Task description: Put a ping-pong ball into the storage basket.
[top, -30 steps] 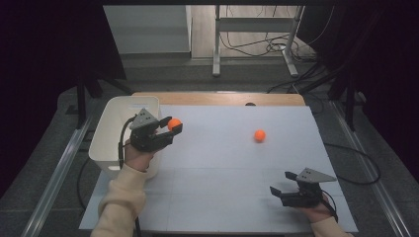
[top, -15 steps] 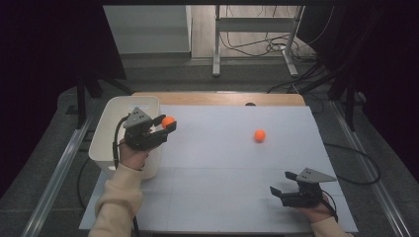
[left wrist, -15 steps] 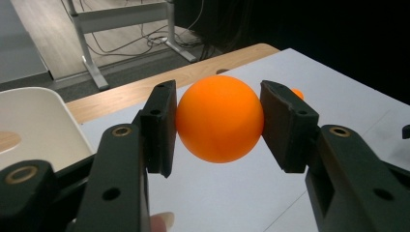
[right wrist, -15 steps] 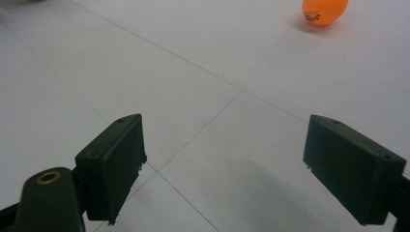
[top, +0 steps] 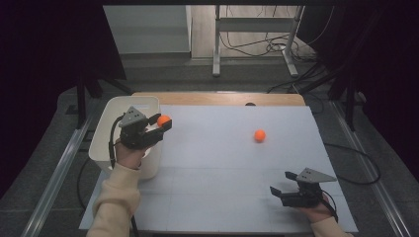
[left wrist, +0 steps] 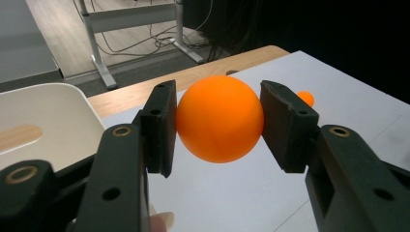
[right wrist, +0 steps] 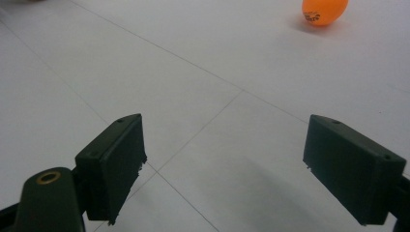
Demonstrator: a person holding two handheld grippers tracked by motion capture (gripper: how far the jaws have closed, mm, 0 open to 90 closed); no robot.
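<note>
Left tool [top: 160, 127], clamped on the ball [top: 163, 120], is drifting toward the bin [top: 114, 112] and nearing its rim; you are almost releasing. Right tool [top: 279, 189] is resting wide on the table [top: 217, 163].

Smooth matt orange ball [left wrist: 220, 118], matt black plastic pads [left wrist: 161, 128], glossy white plastic bin [top: 106, 136], bare wood table edge [top: 217, 98].

The white table [top: 222, 163] is brightly lit from above, while the room around it is very dark. Shadows are soft. The close black jaws look a little blurry.
</note>
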